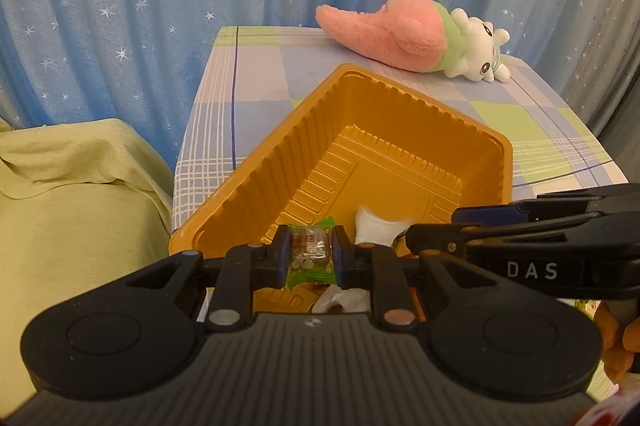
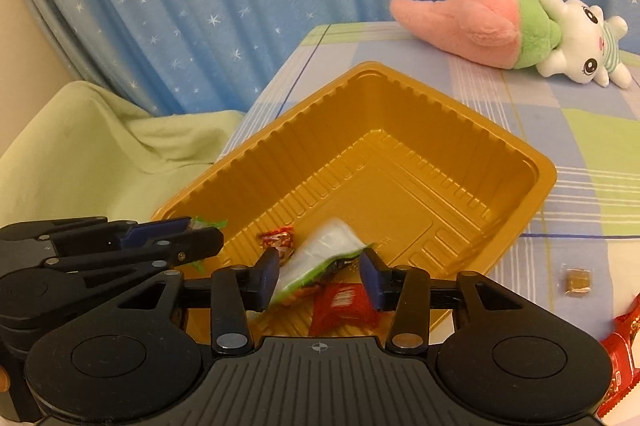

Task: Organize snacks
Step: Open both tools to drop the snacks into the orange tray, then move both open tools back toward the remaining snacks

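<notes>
A tray (image 2: 520,186) is sitting on the bench (image 2: 580,146), turned corner-on to both cameras. Inside it, at the near corner, several wrapped snacks are lying together: a pouch (image 2: 320,254), a sweet (image 2: 280,238) to its left and a packet (image 2: 344,306) in front of it. Behind the tray, at the bench's far right, a plush toy (image 2: 512,26) is lying on its side. A small wrapped cube (image 2: 577,281) is resting on the bench right of the tray. A curtain (image 2: 200,6) is hanging behind everything.

I see a glossy, ribbed plastic tray (image 2: 400,130) on the desk's checked cloth (image 2: 580,154), shiny crinkled foil wrappers (image 2: 344,302), a fuzzy plush toy (image 2: 500,22), and my matt black plastic left hand-held gripper (image 1: 311,254).
</notes>
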A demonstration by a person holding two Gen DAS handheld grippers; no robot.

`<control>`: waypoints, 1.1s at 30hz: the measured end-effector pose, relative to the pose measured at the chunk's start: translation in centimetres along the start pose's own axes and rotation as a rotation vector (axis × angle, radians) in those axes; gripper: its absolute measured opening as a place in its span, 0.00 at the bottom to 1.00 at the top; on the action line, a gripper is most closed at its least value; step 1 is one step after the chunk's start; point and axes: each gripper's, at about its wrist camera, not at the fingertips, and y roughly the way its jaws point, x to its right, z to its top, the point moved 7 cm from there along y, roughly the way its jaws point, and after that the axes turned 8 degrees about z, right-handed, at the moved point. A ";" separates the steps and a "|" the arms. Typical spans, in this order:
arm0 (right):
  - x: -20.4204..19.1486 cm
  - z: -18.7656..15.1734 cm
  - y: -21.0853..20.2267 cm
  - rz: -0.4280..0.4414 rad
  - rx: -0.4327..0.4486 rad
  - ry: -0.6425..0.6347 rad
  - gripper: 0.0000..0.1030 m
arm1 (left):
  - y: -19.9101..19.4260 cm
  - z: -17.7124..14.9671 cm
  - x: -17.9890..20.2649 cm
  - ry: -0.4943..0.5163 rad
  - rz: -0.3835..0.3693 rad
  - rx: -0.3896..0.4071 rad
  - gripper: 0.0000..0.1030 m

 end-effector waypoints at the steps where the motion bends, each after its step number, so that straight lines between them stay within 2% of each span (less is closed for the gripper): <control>1: 0.1 0.0 0.0 -0.004 0.000 0.000 0.45 | 0.1 0.0 0.0 0.004 0.000 -0.001 0.19; 8: 0.5 -0.4 0.0 -0.009 -0.012 0.015 0.47 | 1.0 0.5 -0.1 0.013 0.008 -0.008 0.19; 12: 0.6 -0.5 -0.2 -0.007 -0.009 0.022 0.52 | 1.4 0.8 -0.2 0.012 0.011 0.001 0.19; 16: 0.5 -0.7 -0.4 0.000 -0.004 0.028 0.60 | 1.3 0.8 -0.5 0.009 0.018 0.006 0.32; 22: 0.0 -1.0 -1.2 0.009 0.008 0.019 0.67 | 0.3 0.0 -0.9 -0.013 0.017 -0.009 0.35; 27: -0.5 -1.5 -2.1 0.006 0.018 -0.002 0.72 | -1.1 -0.9 -1.0 -0.032 0.013 -0.013 0.44; 33: -0.8 -2.4 -3.8 0.016 0.036 0.000 0.75 | -3.3 -1.5 -0.9 -0.049 0.010 0.002 0.49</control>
